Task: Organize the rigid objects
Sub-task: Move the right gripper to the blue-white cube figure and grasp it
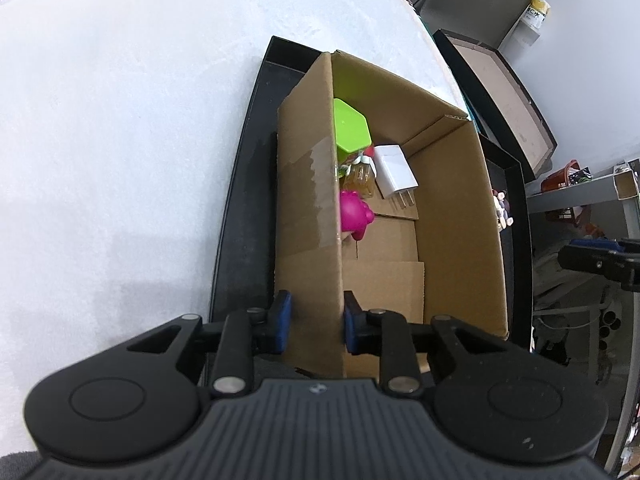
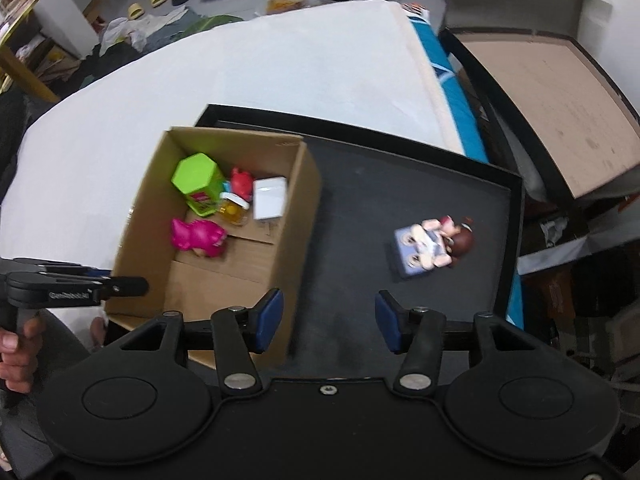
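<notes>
A plain brown cardboard box [image 2: 208, 224] sits in a black tray [image 2: 400, 200] on a white cover [image 2: 200, 80]. Inside it are a lime-green hexagonal jar [image 2: 197, 182], a magenta toy [image 2: 198, 237], a red figure [image 2: 241, 184] and a white charger [image 2: 270, 197]. Both grippers have blue pads [image 2: 269, 320].

Matt brown cardboard box [image 2: 224, 216]; glossy plastic pink toy [image 2: 198, 237]; matt black tray [image 2: 400, 184], perhaps felt-lined.

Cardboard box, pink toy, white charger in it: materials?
Cardboard box: corrugated cardboard, matte brown, with folded bottom flaps and a glossy strip of clear tape on the wall.
Pink toy: probably soft vinyl or moulded plastic, with a smooth magenta surface and rounded shapes.
White charger: hard plastic, likely satin white, with crisp edges; its prongs look like metal.
</notes>
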Demonstrator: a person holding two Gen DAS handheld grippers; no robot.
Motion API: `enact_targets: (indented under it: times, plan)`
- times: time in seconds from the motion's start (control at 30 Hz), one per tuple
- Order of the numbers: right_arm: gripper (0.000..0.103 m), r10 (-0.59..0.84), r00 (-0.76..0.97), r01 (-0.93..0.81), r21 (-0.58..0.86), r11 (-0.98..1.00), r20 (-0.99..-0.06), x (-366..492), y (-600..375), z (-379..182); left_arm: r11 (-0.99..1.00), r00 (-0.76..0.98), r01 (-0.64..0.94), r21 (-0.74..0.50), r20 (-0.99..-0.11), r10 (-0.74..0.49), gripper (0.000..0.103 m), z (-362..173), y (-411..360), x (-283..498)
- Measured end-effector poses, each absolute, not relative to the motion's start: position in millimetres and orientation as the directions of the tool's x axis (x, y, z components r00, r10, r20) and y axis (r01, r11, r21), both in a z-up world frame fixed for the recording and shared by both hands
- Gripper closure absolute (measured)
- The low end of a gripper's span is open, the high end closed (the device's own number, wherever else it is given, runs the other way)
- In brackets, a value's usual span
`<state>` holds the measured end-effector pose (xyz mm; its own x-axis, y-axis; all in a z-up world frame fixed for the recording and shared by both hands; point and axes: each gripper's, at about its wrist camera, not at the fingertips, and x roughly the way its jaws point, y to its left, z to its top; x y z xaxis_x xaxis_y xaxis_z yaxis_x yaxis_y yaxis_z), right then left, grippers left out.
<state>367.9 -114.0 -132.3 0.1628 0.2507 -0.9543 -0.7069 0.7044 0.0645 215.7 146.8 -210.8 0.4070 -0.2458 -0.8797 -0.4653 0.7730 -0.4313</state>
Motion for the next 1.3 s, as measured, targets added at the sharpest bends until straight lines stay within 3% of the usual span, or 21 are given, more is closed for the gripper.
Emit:
enact_targets:
  times: [0.33, 0.63, 1.03, 1.3]
  plan:
    - [0.051, 0.212, 0.170, -0.689, 0.038, 0.724, -0.962, 390, -148, -148, 0.785, 0.398, -0.480, -0.391, -0.895, -0.203, 0.082, -208, 141, 215]
    - [0.045, 0.184, 0.189, -0.666, 0.012, 0.746, -0.965, 418, -165, -160, 0.783, 0.405, -0.494, -0.378, -0.897, -0.178, 0.083, -206, 142, 216]
    - [0.023, 0.160, 0.192, -0.690, -0.018, 0.724, -0.968, 441, -134, -183, 0.777, 0.416, -0.497, -0.387, -0.892, -0.178, 0.082, -205, 145, 215]
    - [0.021, 0.133, 0.178, -0.716, -0.036, 0.697, -0.975, 453, -114, -203, 0.772, 0.411, -0.502, -0.390, -0.893, -0.184, 0.082, -208, 145, 216]
